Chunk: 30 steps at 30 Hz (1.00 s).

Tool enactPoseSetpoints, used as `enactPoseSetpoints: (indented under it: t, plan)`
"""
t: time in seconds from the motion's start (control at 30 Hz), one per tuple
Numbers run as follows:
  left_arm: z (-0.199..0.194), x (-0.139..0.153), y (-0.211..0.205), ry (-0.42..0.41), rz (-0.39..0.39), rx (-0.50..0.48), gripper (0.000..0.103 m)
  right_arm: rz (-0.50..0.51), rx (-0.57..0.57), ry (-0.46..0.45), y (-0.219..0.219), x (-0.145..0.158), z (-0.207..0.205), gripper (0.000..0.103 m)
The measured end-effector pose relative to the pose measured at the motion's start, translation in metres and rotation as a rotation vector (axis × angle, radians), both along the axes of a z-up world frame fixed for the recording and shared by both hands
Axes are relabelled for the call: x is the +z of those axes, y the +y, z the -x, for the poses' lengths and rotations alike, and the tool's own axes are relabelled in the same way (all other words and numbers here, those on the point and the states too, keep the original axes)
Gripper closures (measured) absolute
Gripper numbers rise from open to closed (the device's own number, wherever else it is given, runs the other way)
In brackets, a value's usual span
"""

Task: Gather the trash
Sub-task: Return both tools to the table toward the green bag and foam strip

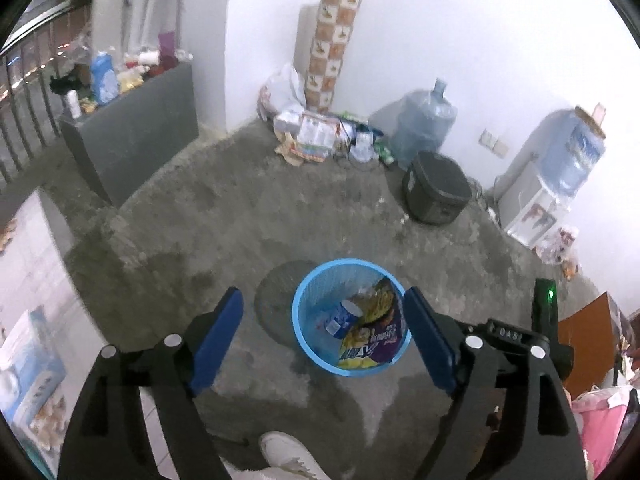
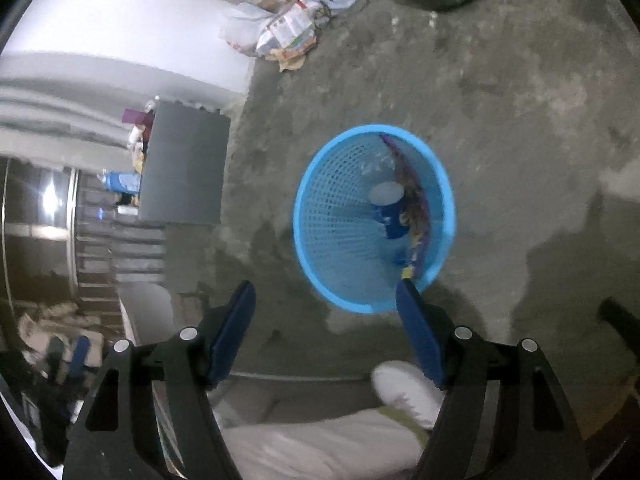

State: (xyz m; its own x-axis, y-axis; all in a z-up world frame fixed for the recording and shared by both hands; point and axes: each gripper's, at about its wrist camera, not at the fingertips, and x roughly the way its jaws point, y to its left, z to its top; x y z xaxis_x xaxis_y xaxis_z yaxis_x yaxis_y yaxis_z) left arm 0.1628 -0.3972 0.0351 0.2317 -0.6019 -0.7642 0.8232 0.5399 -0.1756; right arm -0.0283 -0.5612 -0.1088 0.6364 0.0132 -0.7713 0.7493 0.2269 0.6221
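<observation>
A blue mesh basket (image 1: 297,322) stands on the concrete floor. In it lie a blue-and-white cup (image 1: 342,318) and a purple-and-yellow snack bag (image 1: 376,340). My left gripper (image 1: 324,294) hangs above the basket, open, with nothing between its blue pads. In the right wrist view the basket (image 2: 304,216) sits just beyond the right finger, with the cup (image 2: 386,200) and the bag (image 2: 416,208) inside. My right gripper (image 2: 326,286) is open too and holds nothing.
Loose bags and cartons (image 1: 316,136) lie heaped by the far wall, beside a water jug (image 1: 422,124), a black box (image 1: 436,188) and a water dispenser (image 1: 552,176). A grey cabinet (image 1: 136,136) stands at the left. The person's white shoe (image 1: 288,456) is below the grippers.
</observation>
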Motion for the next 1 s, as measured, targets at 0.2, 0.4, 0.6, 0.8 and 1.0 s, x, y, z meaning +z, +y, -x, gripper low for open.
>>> enactPoseSetpoints:
  t: [0.2,0.4,0.6,0.8,1.0]
  plan:
    - [0.013,0.023,0.062,0.010,0.067,0.068,0.022,0.167,0.133,-0.007,0.030,0.047,-0.019,0.033]
    - [0.022,0.044,0.135,-0.054,0.128,0.179,0.022,0.279,0.306,-0.085,0.066,0.091,-0.062,0.033]
    - [0.018,0.054,0.216,-0.133,0.156,0.330,0.022,0.335,0.482,-0.160,0.110,0.119,-0.107,0.033]
    - [0.008,0.047,0.296,-0.169,0.164,0.497,0.022,0.355,0.643,-0.189,0.151,0.131,-0.158,0.033]
    - [-0.016,0.025,0.352,-0.087,0.186,0.632,0.022,0.348,0.780,-0.205,0.196,0.138,-0.224,0.033]
